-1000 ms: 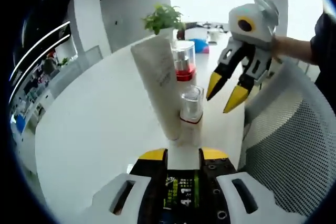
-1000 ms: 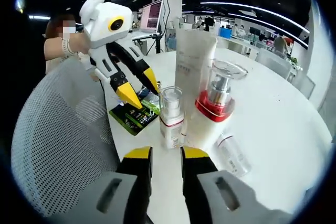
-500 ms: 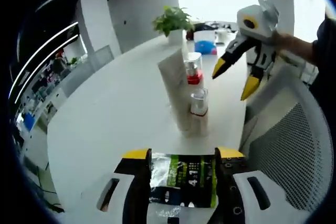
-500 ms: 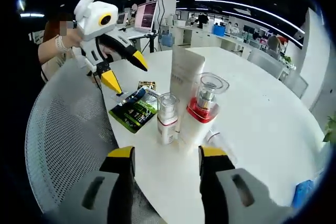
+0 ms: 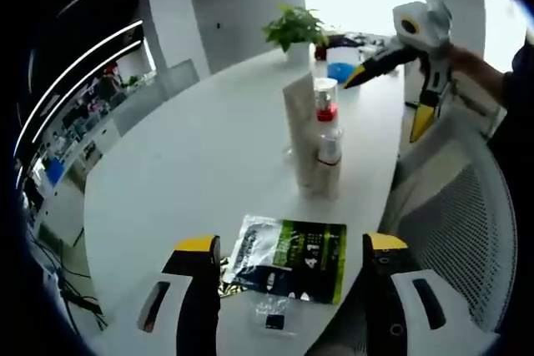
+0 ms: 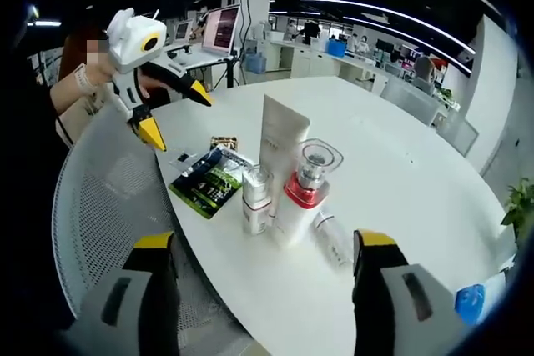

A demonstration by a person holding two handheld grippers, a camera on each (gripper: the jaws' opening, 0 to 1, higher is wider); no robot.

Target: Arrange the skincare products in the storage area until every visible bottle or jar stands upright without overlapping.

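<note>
Step – both hand-held grippers, left (image 5: 288, 248) and right (image 6: 259, 243), spread and empty | Cluster – white tube (image 6: 278, 135), pump bottle (image 6: 300, 193), small bottle (image 6: 255, 202) upright on table (image 6: 400, 172) | Next – small vial (image 6: 332, 238) lies flat beside pump bottle: you stand it up.

A large white oval table (image 6: 417, 172) carries a tight upright cluster: a tall white squeeze tube (image 6: 279, 135), a red-collared pump bottle with a clear cap (image 6: 302, 189) and a small clear-capped white bottle (image 6: 255, 199). Just beside them a small clear bottle (image 6: 332, 239) lies on its side. Near the table's edge lie a flat green-and-black foil sachet (image 5: 292, 258) and a smaller gold packet (image 6: 223, 142).
</note>
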